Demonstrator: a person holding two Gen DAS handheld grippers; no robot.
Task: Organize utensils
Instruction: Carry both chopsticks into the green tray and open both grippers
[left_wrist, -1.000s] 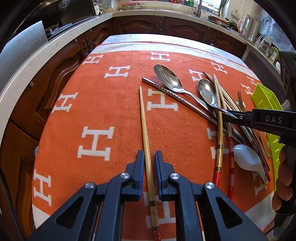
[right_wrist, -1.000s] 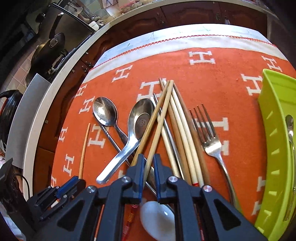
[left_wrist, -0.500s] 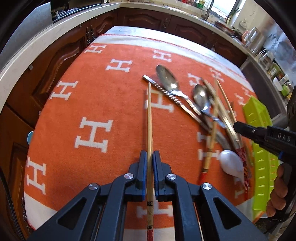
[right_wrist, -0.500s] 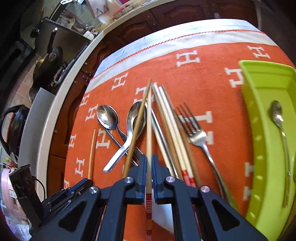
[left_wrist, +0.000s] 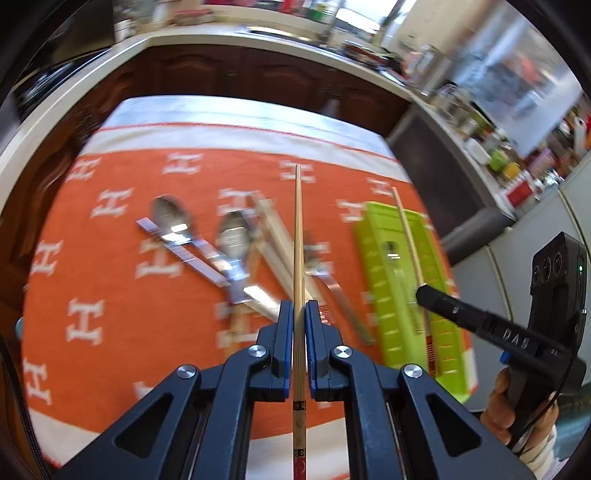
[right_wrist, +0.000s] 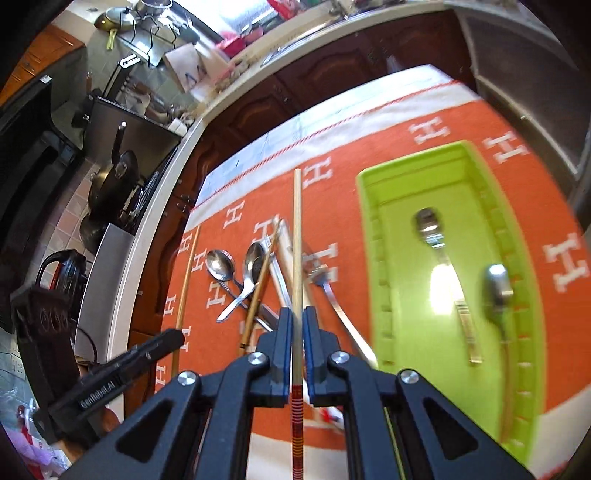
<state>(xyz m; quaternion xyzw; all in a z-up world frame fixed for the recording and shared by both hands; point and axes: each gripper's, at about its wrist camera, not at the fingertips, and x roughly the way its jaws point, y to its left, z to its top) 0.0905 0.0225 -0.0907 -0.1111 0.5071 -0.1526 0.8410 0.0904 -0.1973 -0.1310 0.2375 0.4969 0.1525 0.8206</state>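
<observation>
Chopstick (right_wrist: 296, 258), pale wood, red-striped end.

A home kitchen: dark wooden cabinets (right_wrist: 317, 79) under a pale counter, pans (right_wrist: 114, 173) (on a stove) at left

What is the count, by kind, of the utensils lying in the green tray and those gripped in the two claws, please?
Metal spoons in the green tray: 2
Chopsticks, one in the left claw, one in the right claw: 2
Total: 4
</observation>
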